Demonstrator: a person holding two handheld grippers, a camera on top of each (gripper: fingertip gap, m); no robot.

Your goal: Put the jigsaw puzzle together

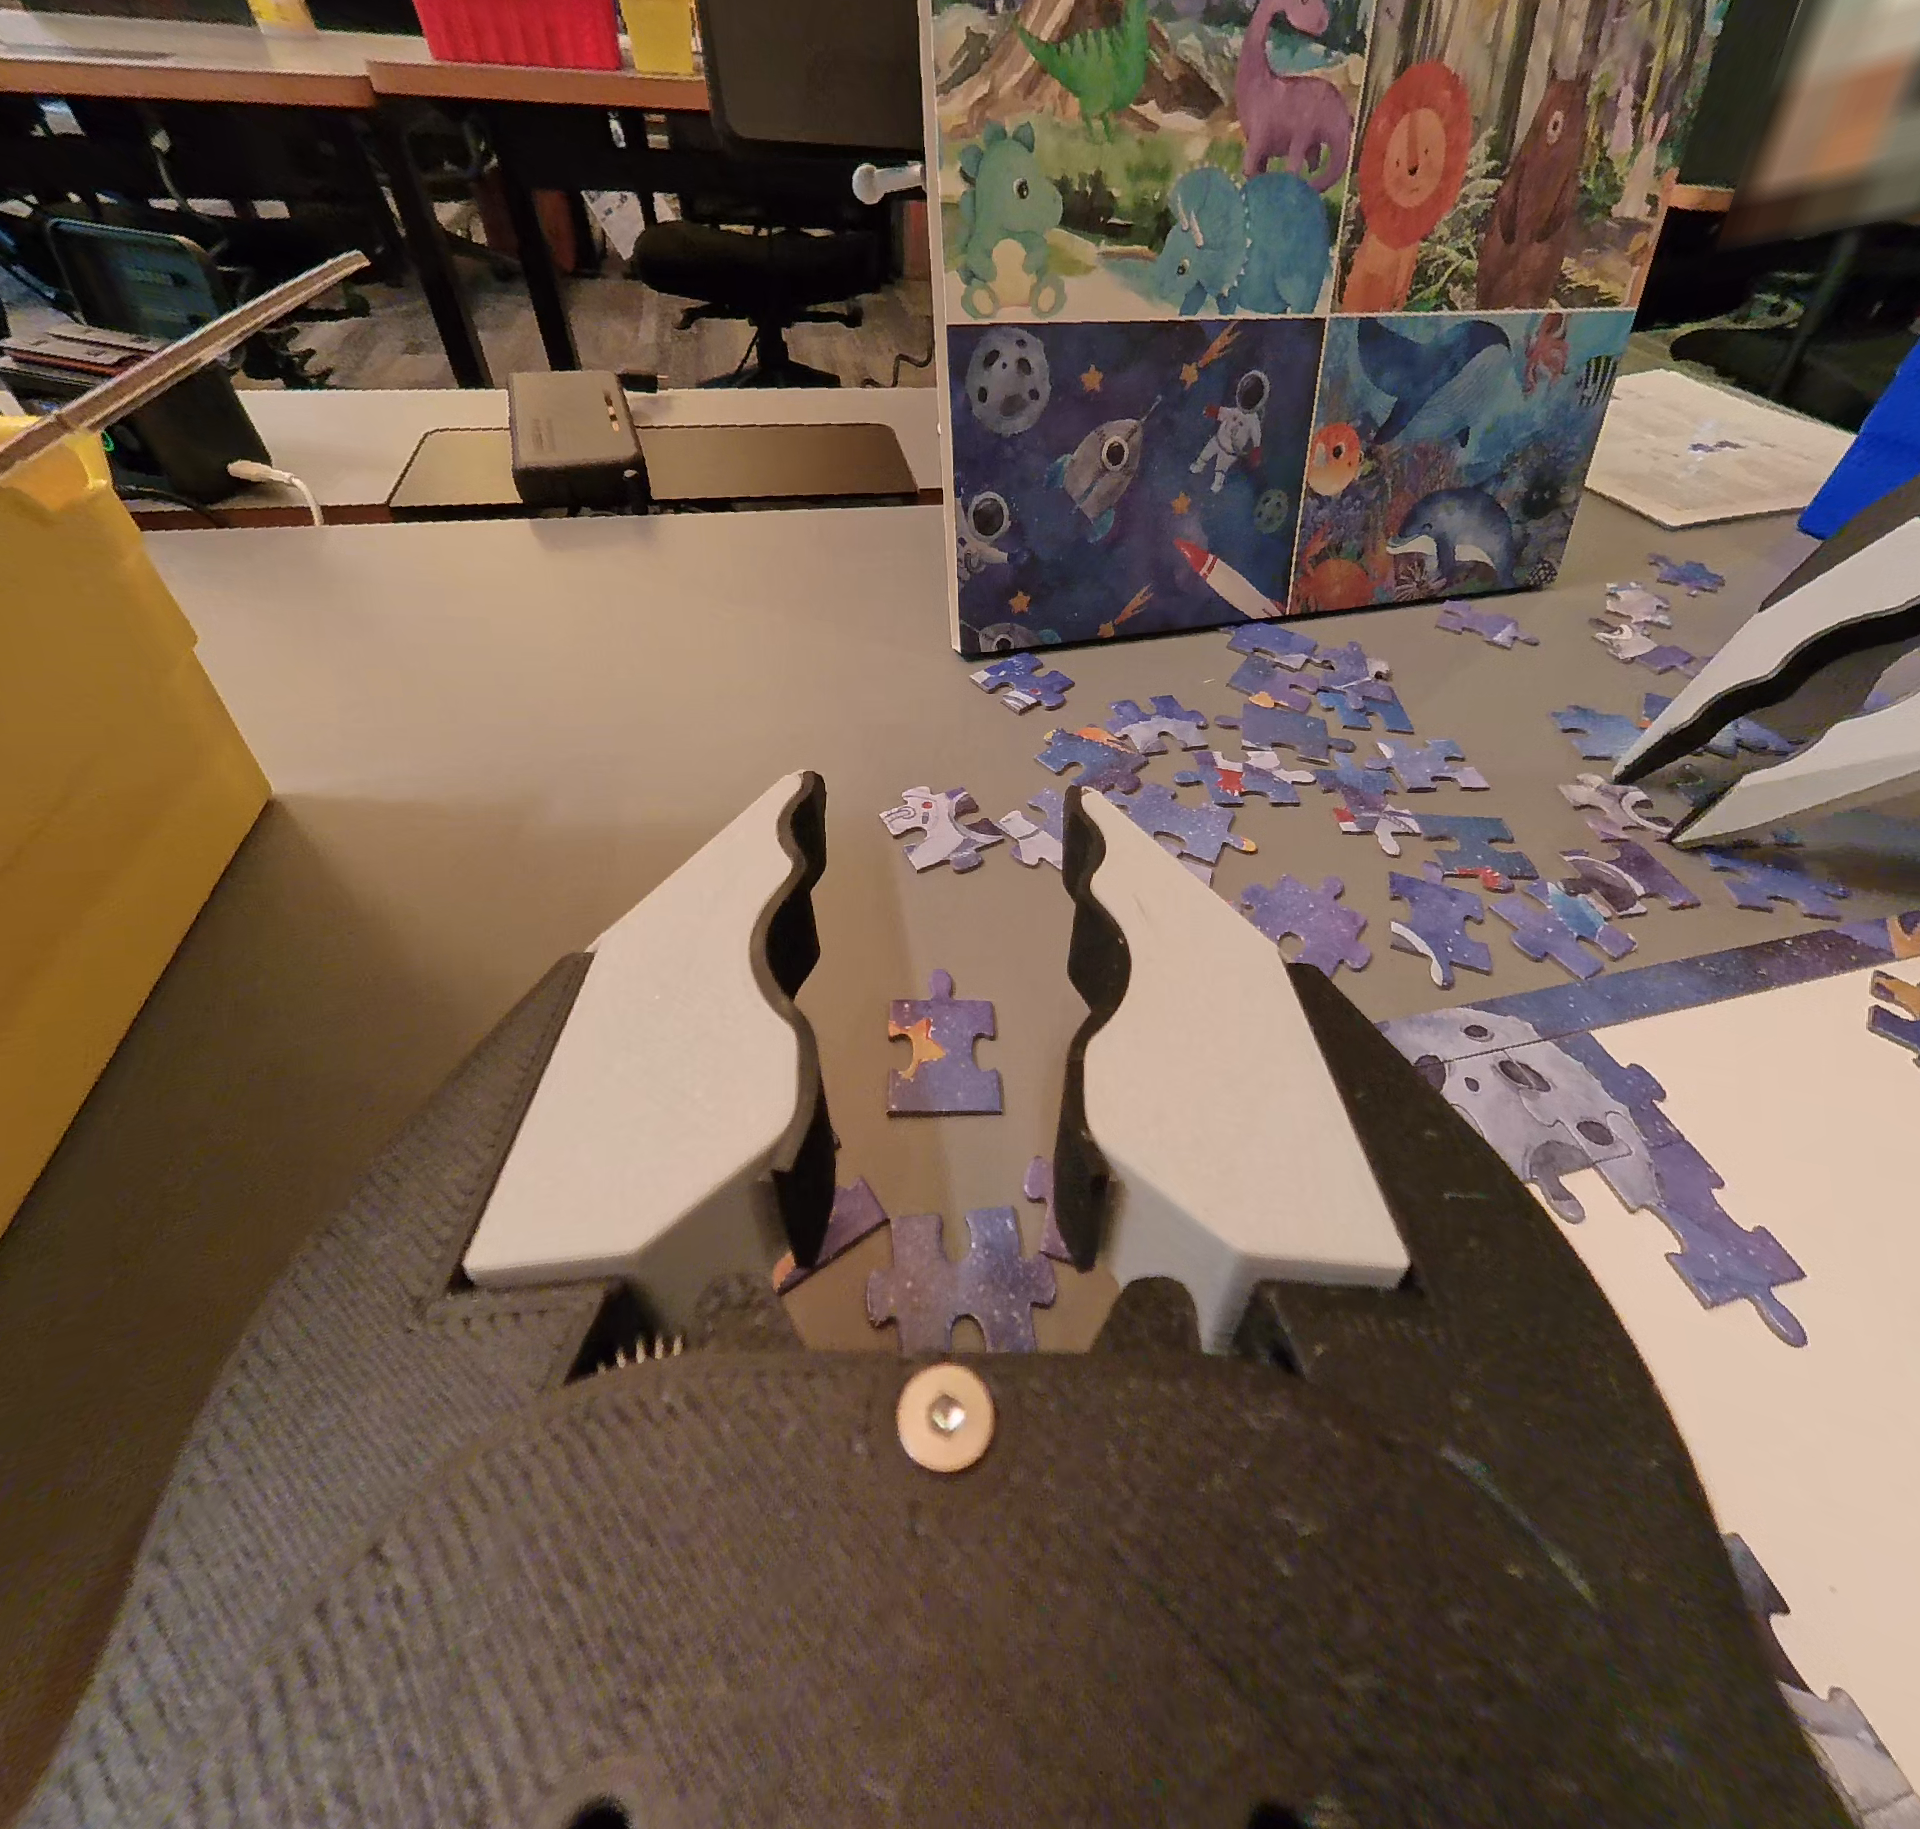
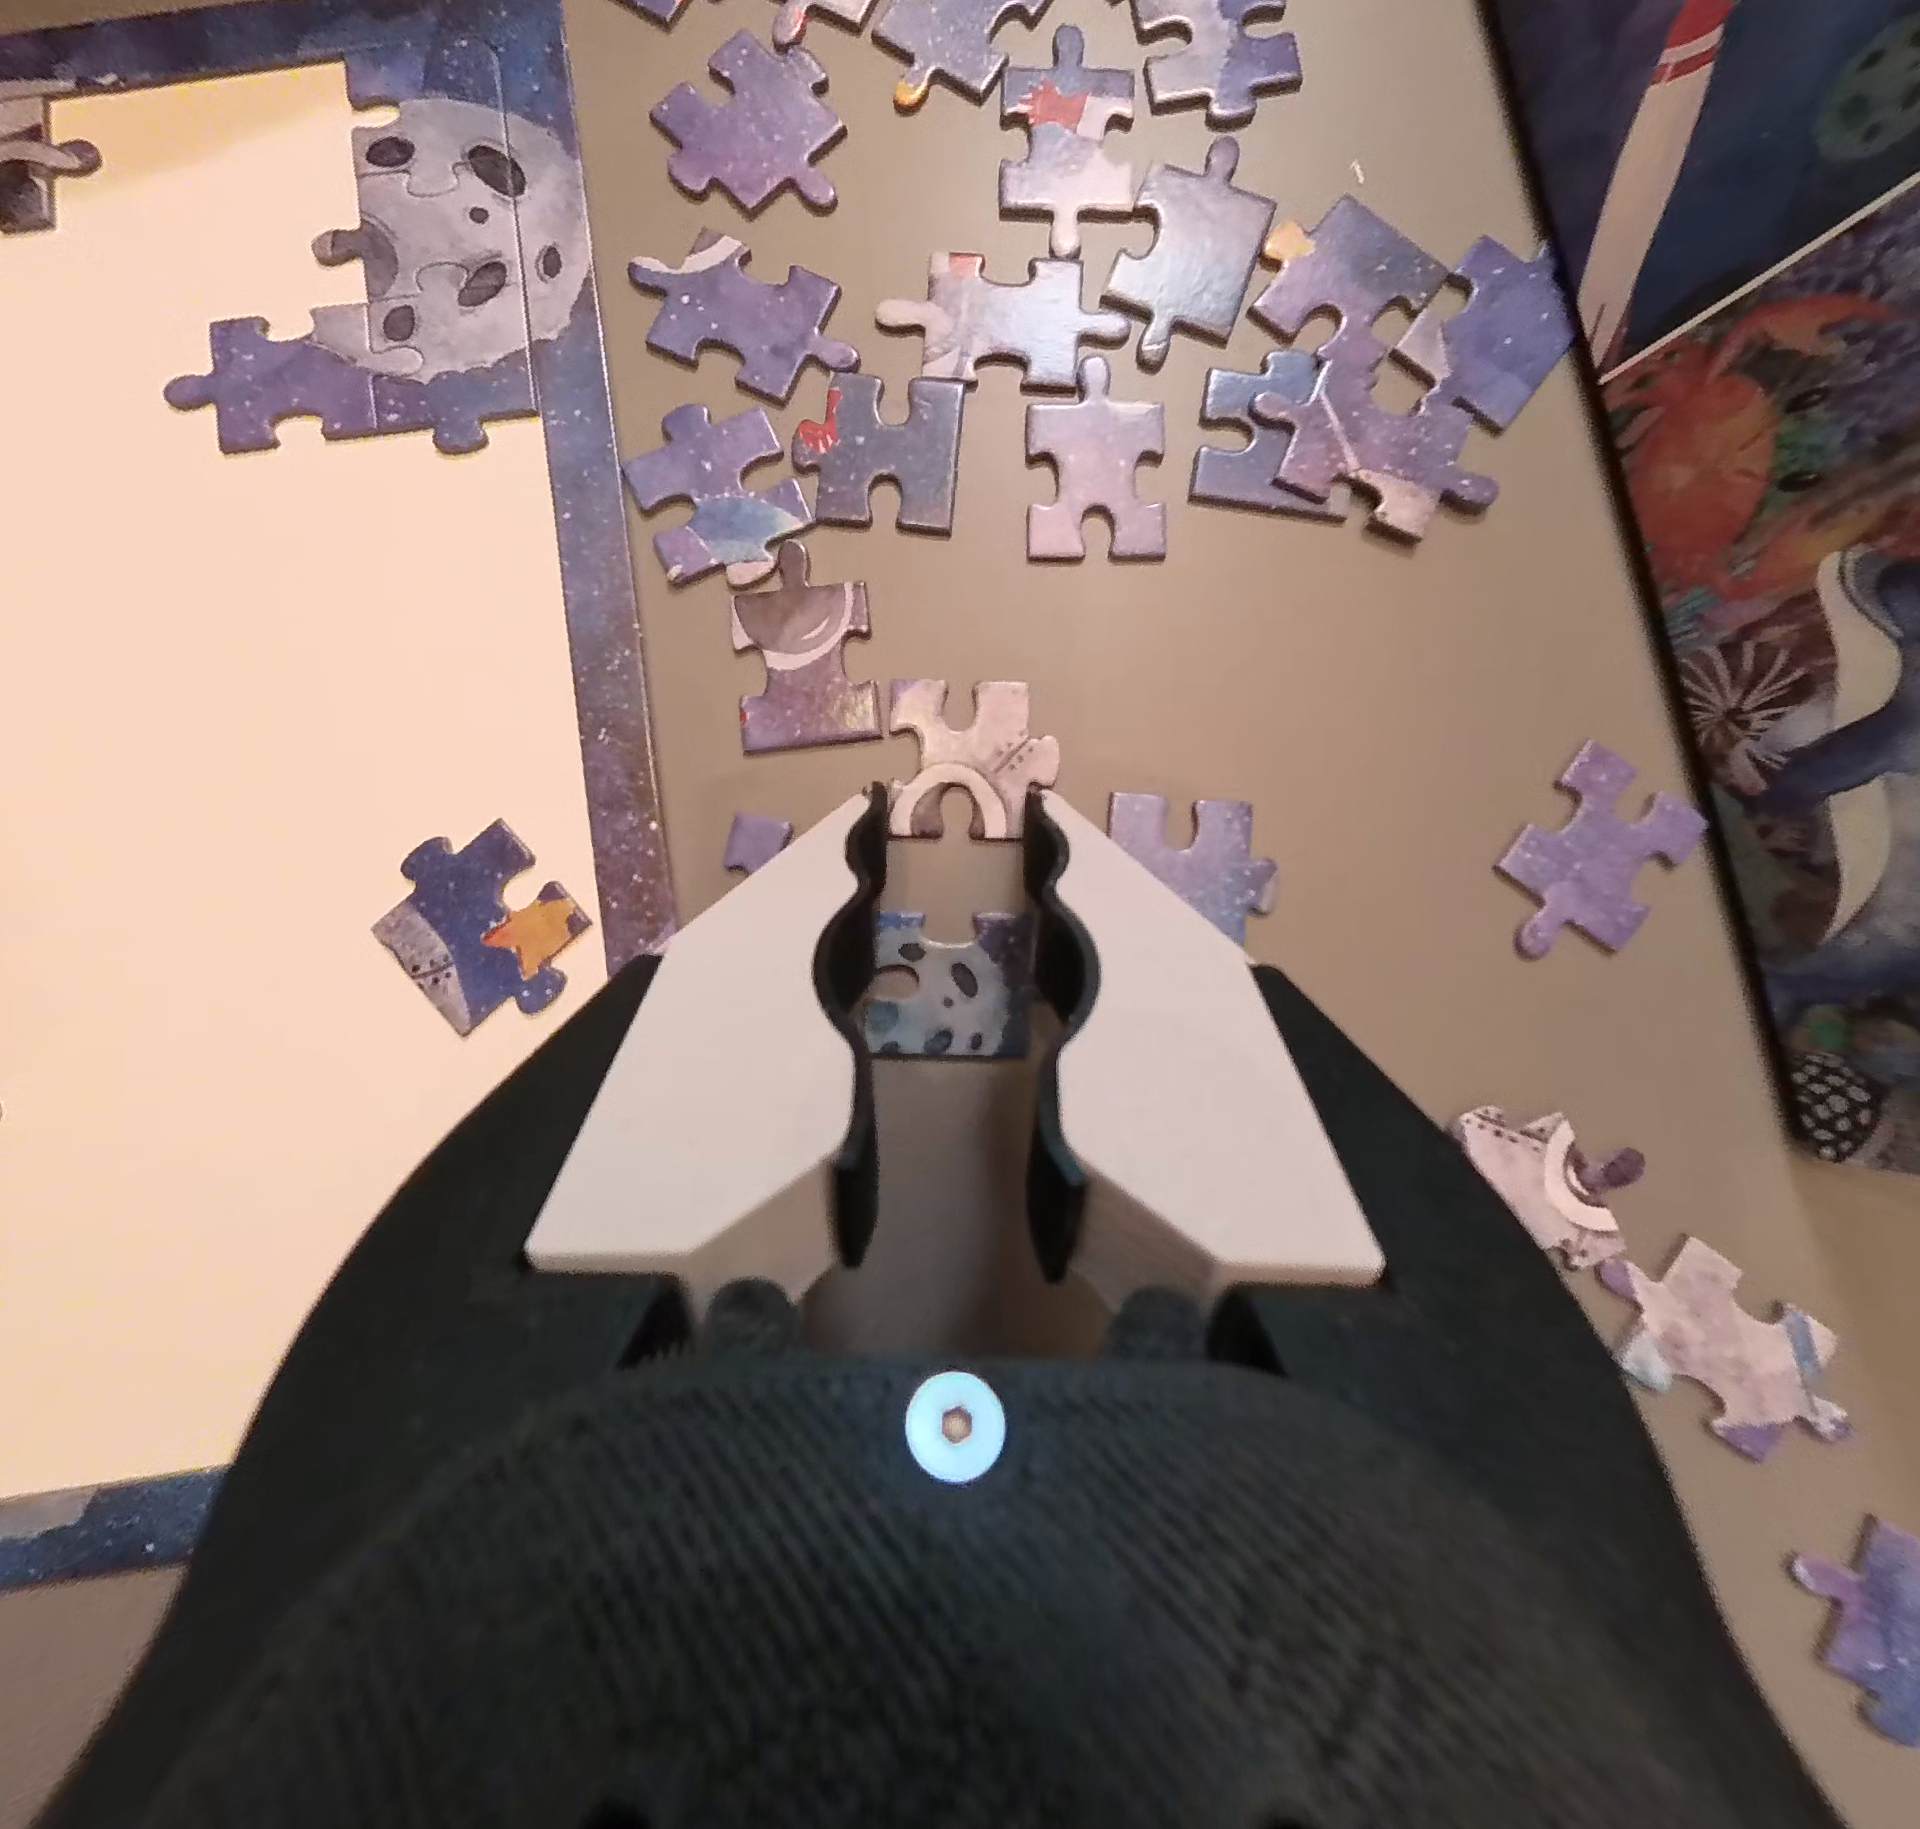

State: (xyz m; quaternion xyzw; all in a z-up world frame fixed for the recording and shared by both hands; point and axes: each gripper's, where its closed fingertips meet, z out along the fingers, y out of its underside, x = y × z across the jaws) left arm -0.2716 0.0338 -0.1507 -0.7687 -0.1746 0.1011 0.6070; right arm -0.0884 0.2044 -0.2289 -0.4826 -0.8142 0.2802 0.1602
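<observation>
The puzzle frame (image 2: 592, 491) lies on the grey table with a blue border and a white inside. A few moon pieces (image 2: 457, 252) are joined at its corner, and they also show in the left wrist view (image 1: 1538, 1093). Loose blue and purple pieces (image 2: 1039, 325) are scattered beside it. My right gripper (image 2: 958, 803) is low at the table, shut on a pale grey-white piece (image 2: 971, 751) at its fingertips. It also shows in the left wrist view (image 1: 1650, 808). My left gripper (image 1: 943, 792) is open and empty above a star piece (image 1: 943, 1047).
The puzzle box (image 1: 1278, 273) with animal and space pictures stands upright behind the loose pieces (image 1: 1299, 740). A yellow box (image 1: 94, 740) sits at the left. A star piece (image 2: 483, 922) lies on the frame's white inside. A cratered piece (image 2: 940, 990) lies under my right fingers. My hands' fingertips stand some 25 cm from each other.
</observation>
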